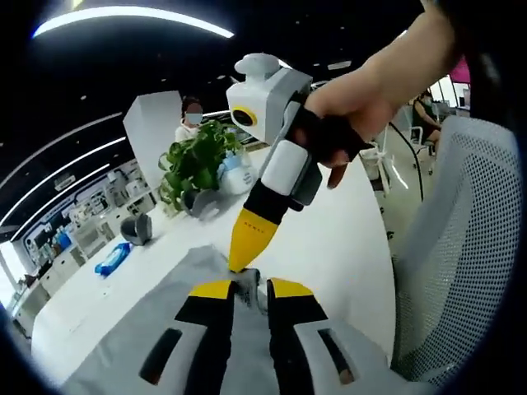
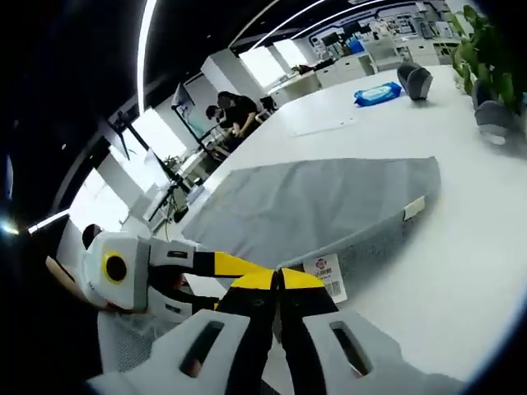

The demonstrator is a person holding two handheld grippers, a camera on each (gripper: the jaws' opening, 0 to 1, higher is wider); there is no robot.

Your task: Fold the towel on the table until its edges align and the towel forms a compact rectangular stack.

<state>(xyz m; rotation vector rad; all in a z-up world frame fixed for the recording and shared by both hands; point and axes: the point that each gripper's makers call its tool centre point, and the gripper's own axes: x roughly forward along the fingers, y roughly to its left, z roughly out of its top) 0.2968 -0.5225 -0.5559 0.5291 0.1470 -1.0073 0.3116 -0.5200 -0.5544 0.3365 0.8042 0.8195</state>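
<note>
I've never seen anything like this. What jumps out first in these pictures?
The yellow-and-black tongs: the left tongs and the right tongs meet tip to tip on one corner of the grey towel. The towel lies across the white table, with a leafy potted plant beyond it.

Grey towel (image 2: 309, 206), white table (image 2: 461, 247), blue packet (image 2: 378, 95), yellow-tipped black fingers (image 1: 216, 290), green plant (image 1: 196, 160).

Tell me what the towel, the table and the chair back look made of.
Towel: grey woven cloth, matte, with sewn labels at its edge. Table: smooth white top, slightly glossy, probably laminate. Chair back: light mesh, holes visible throughout.
</note>
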